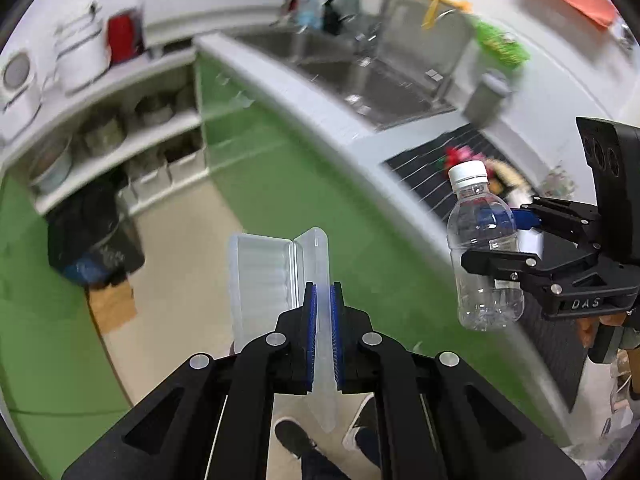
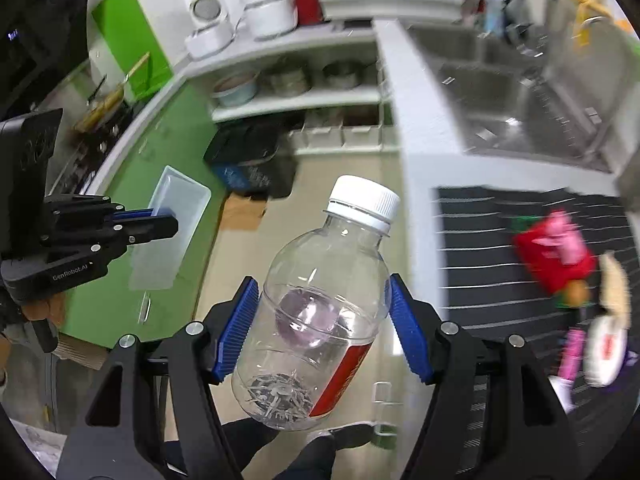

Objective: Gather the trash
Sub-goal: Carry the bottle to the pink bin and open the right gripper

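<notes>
My left gripper is shut on the edge of a clear, hinged plastic food container, which hangs open above the floor. From the right wrist the same container and the left gripper show at the left. My right gripper is shut on an empty clear plastic bottle with a white cap and a red label; its blue pads press both sides. In the left wrist view this bottle hangs in the right gripper at the right. A black bin with a bag stands on the floor below the shelves.
A white counter with a steel sink curves across. A black striped mat carries red and pink wrappers and other scraps. Green cabinet fronts, shelves of pots and a brown cardboard piece surround the beige floor.
</notes>
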### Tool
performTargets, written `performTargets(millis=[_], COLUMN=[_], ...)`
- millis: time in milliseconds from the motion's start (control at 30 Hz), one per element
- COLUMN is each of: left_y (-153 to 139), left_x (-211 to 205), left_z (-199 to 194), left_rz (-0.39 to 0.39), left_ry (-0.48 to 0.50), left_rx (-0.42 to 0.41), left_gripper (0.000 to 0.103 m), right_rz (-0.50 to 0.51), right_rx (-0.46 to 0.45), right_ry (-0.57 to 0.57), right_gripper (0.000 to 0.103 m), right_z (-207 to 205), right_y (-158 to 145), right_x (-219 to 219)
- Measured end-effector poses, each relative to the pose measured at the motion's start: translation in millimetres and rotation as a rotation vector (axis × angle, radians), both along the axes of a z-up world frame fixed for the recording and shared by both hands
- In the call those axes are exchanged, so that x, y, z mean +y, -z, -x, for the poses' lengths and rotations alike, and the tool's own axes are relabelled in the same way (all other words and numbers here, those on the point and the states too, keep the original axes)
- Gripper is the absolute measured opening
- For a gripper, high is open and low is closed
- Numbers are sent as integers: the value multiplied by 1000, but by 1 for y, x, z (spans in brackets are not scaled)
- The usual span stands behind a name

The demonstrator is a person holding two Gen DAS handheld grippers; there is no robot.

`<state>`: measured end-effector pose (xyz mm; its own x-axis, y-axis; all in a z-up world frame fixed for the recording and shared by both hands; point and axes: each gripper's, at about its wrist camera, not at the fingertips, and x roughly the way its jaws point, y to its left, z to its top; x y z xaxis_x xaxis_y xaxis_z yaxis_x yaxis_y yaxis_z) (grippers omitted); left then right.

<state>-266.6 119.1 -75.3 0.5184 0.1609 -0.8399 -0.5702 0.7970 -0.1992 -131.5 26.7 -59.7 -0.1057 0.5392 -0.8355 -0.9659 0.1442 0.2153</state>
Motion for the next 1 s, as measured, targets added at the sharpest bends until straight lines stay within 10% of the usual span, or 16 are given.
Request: performTargets(millis=[367,600,700,733,767,1000], left_y=[242,367,389,393,395,394], left_x=[49,64,69,70,72,83], left_z=[21,30,38,40,44,67], left_rz=[136,183,192,188,187,162], left_ry=[-64,-107,-134,-144,-154,-227], left_rx=[65,74,67,62,41,30], left_gripper=[7,8,46,85,95,95], right_rz=[138,161,170,173,175,196], right_rx=[50,63,60,59,58,63], right_ry=[-105,-129,-143,-150,-155,-197], right_gripper=[65,65,65,65,65,65], right_z=[43,59,66,69,72,91], right_y=[235,333,355,361,366,397], right_x=[75,100,107,110,113,128])
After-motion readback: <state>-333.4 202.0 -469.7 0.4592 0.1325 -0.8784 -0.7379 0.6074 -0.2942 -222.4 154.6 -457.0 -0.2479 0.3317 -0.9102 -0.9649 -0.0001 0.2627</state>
